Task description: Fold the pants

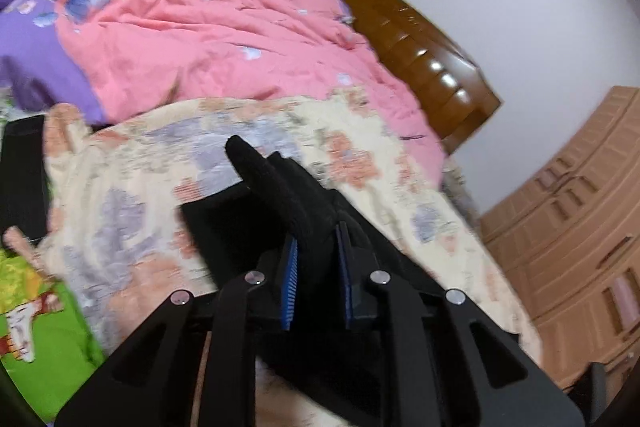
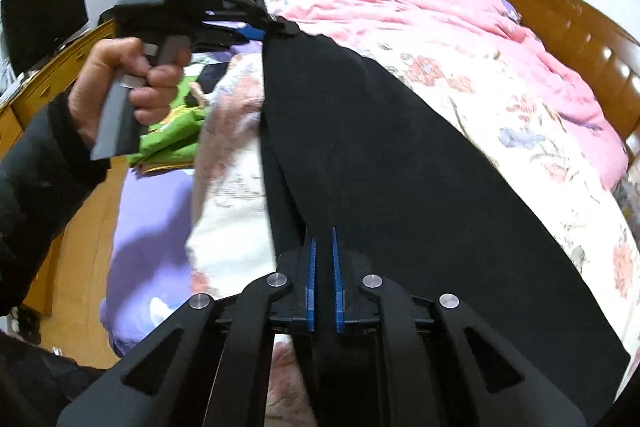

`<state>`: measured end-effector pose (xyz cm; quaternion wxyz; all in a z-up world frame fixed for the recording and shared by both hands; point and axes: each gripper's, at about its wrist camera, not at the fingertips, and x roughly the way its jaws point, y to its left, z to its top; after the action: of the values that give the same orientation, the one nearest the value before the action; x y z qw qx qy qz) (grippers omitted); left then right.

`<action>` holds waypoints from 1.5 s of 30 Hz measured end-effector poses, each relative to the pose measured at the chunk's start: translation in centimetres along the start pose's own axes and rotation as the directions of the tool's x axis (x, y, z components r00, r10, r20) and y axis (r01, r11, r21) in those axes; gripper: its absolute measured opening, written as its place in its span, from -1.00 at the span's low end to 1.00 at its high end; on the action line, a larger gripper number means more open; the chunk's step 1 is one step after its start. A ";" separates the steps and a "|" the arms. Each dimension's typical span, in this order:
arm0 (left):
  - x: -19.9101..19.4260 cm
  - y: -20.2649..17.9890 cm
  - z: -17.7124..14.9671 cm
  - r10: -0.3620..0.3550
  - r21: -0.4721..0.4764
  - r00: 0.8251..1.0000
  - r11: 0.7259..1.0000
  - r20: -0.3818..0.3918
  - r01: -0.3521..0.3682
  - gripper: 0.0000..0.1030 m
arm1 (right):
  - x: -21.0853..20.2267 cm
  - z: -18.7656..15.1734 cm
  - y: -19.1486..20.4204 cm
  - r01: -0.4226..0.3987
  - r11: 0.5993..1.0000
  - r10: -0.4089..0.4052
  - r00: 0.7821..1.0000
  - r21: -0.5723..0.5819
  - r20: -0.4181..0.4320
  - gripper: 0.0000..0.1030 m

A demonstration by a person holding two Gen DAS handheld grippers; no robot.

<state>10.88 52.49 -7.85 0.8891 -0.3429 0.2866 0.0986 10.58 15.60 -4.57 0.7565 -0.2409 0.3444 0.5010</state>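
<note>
Black fabric of the pants [image 2: 400, 163] fills the space right in front of my right claw [image 2: 323, 259], whose blue pads are nearly together and pinch one end of the garment. From there I see the pants stretch in a long dark band across the floral bedspread [image 2: 520, 131] toward my left claw [image 2: 276, 23], gripped in the person's left hand [image 2: 120, 87]. On the left wrist view, my left claw [image 1: 316, 259] has its pads clamped narrowly on a bunched fold of the pants [image 1: 280, 187], which stick up past the fingertips. Beyond lie a pink quilt [image 1: 208, 39] and the wooden headboard [image 1: 420, 47]; a green printed cloth [image 1: 36, 339] sits at the bed's edge.
</note>
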 end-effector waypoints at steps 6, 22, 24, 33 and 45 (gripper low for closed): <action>3.1 2.9 -2.4 0.118 0.002 0.990 0.993 -0.077 -0.118 -0.63 | 3.1 -1.5 1.2 0.006 1.000 -0.007 0.997 -0.013 -0.073 -0.78; 3.3 -8.2 -6.2 0.187 0.377 0.981 0.914 -0.060 -0.151 0.67 | -5.1 -8.1 -4.1 0.067 0.954 -0.052 0.997 0.292 -0.060 0.28; 5.6 -7.4 -7.1 0.229 0.366 0.966 0.915 -0.120 -0.171 0.66 | -4.8 -10.8 -4.9 0.112 0.943 -0.062 0.985 0.315 -0.163 0.30; 4.0 -10.5 -9.0 0.323 0.485 0.946 0.826 0.009 -0.287 0.71 | -11.2 -15.2 -6.7 0.203 0.872 -0.189 0.979 0.446 -0.076 0.46; 3.4 -26.9 -24.4 0.105 0.773 0.984 0.633 -0.146 0.047 0.89 | -18.5 -25.8 -12.1 0.490 0.650 -0.420 0.869 0.581 -0.262 0.71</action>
<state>12.83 16.11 -9.60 0.9193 0.0682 0.3843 -0.0503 9.72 -18.32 -6.95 0.8745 -0.0777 0.4587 0.1368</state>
